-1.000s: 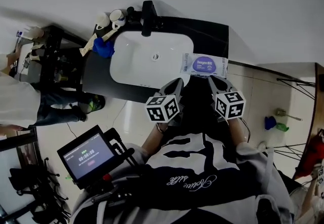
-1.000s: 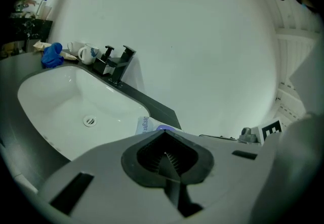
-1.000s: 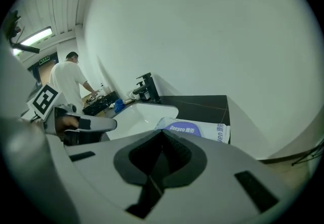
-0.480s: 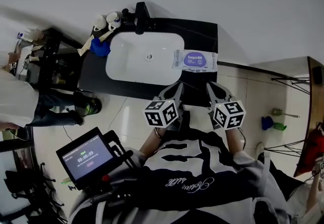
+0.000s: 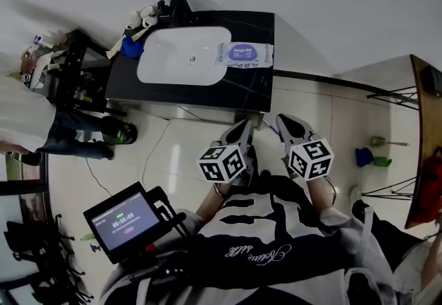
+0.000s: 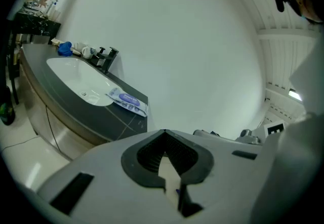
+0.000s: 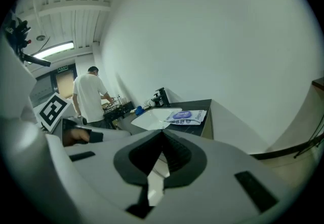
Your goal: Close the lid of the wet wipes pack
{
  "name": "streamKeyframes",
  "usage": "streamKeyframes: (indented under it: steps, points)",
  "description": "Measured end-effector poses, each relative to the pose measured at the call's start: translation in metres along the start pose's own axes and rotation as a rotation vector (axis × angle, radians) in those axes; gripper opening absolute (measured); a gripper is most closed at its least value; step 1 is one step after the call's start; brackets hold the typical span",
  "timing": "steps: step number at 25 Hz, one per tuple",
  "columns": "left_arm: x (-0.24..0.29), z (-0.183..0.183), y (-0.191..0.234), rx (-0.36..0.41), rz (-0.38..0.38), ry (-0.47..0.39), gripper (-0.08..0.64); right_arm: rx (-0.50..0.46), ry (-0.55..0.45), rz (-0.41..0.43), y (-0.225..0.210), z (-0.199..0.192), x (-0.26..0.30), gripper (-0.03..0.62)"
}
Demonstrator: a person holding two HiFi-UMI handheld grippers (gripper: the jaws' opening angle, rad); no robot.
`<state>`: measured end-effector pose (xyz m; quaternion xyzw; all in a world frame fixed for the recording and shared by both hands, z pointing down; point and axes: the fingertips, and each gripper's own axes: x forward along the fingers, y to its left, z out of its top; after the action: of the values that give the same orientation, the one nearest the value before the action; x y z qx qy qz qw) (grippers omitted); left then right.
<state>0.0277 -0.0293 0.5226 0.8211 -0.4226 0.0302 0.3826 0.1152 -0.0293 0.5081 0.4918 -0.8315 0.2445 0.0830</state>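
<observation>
Plainly, the white, purple-labelled wet wipes pack (image 5: pixel 243 54) lies flat beside the sink (image 5: pixel 181 55).

The head camera looks steeply down over the person's chest, so the counter (image 5: pixel 250 86) lies well ahead, near the top of its view. Each gripper camera sits close behind its own jaws. The left gripper (image 6: pixel 164 133) camera tilts up at the wall, with the counter far off to its left. The right gripper (image 7: pixel 163 133) camera has the counter straight ahead. All three views share the distant sink (image 5: pixel 173 62) and pack (image 5: pixel 243 54).
</observation>
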Motion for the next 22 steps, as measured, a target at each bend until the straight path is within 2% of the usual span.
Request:
streamKeyframes:
  steps: [3,6,13,22]
  points:
    - [-0.021,-0.035,-0.017,0.005,0.018,0.02,-0.002,0.012,-0.023,0.045,0.014,-0.011,-0.028,-0.002]
    - [-0.041,-0.049,-0.025,0.005,0.042,0.009,-0.002,0.019,-0.034,0.075,0.028,-0.022,-0.046,-0.002]
    - [-0.081,-0.045,-0.037,0.066,0.061,-0.031,-0.002,0.046,-0.047,0.117,0.062,-0.035,-0.069,-0.002]
    - [-0.097,-0.036,-0.053,0.181,0.014,-0.026,-0.002,0.043,-0.078,0.096,0.084,-0.019,-0.079,-0.002]
